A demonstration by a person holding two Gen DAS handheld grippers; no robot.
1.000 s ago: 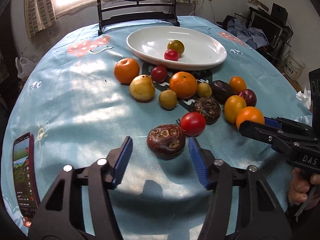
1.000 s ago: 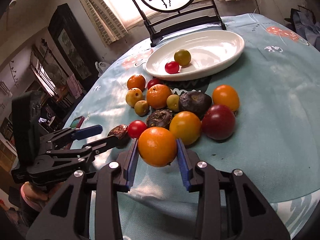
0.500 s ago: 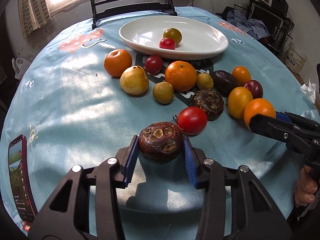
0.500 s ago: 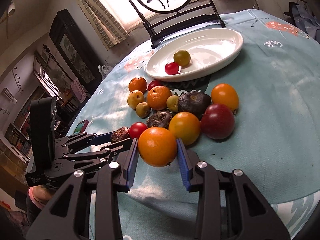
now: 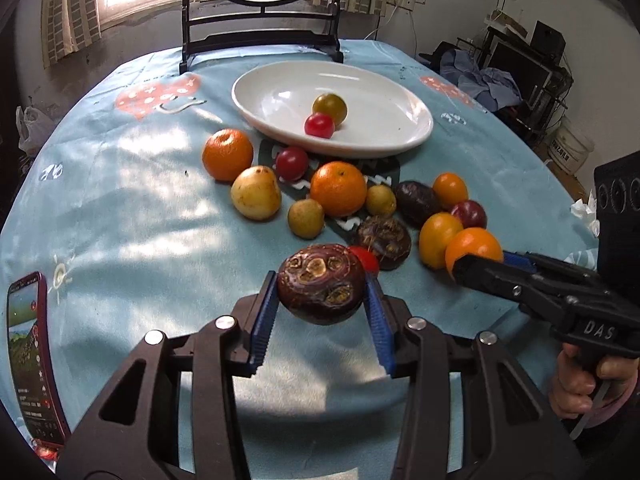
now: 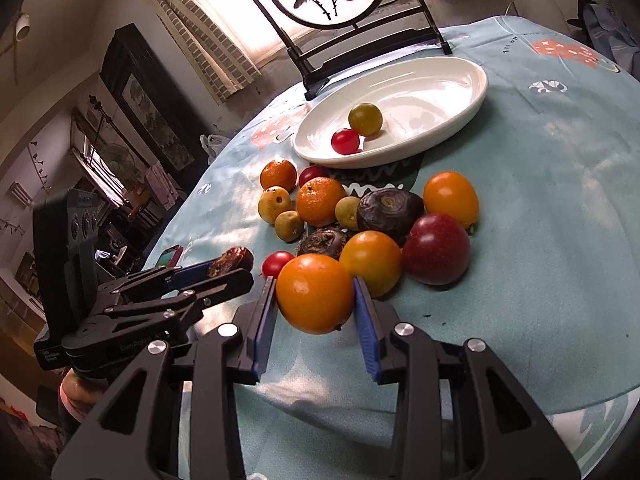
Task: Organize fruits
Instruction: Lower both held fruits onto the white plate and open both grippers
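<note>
My left gripper point(image 5: 321, 280) is shut on a dark brown water chestnut point(image 5: 321, 290), held a little above the blue tablecloth. My right gripper point(image 6: 315, 284) is shut on an orange point(image 6: 315, 294) at the near edge of the fruit pile. In the left wrist view the right gripper point(image 5: 480, 264) comes in from the right with that orange point(image 5: 472, 242). The white oval plate point(image 5: 380, 92) lies at the back and holds a red cherry tomato point(image 5: 319, 125) and a greenish tomato point(image 5: 330, 108). Several oranges, pears, tomatoes and dark chestnuts lie between the plate and the grippers.
A red phone point(image 5: 30, 356) lies at the table's left edge. A dark wooden stand with a round painted panel point(image 5: 262, 12) rises behind the plate. A person's hand point(image 5: 580, 376) holds the right gripper's handle. Clutter and a bucket stand off the table to the right.
My left gripper closed on the water chestnut and lifted it off the cloth. The right gripper kept still with the orange in it.
</note>
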